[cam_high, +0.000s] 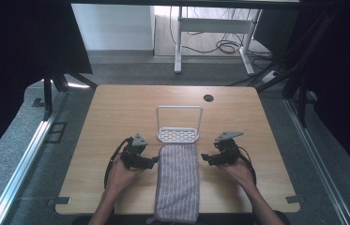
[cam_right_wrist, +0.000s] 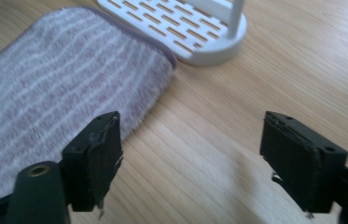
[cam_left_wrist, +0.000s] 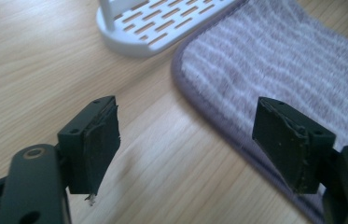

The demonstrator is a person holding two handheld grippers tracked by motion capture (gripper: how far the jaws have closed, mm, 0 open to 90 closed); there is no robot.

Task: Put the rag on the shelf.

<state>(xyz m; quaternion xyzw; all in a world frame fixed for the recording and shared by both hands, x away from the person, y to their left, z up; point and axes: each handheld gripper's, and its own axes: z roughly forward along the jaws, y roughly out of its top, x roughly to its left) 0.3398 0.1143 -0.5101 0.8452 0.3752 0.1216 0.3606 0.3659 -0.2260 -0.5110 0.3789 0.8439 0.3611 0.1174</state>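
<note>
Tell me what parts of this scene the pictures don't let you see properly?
- Towel: in the high view its near end runs past the table edge and the bottom of the picture.
- White rack: in the left gripper view the top edge cuts off its far side and handle.
- Left gripper: in the high view its jaws are too small to judge; the gripper views show both wide open.
</note>
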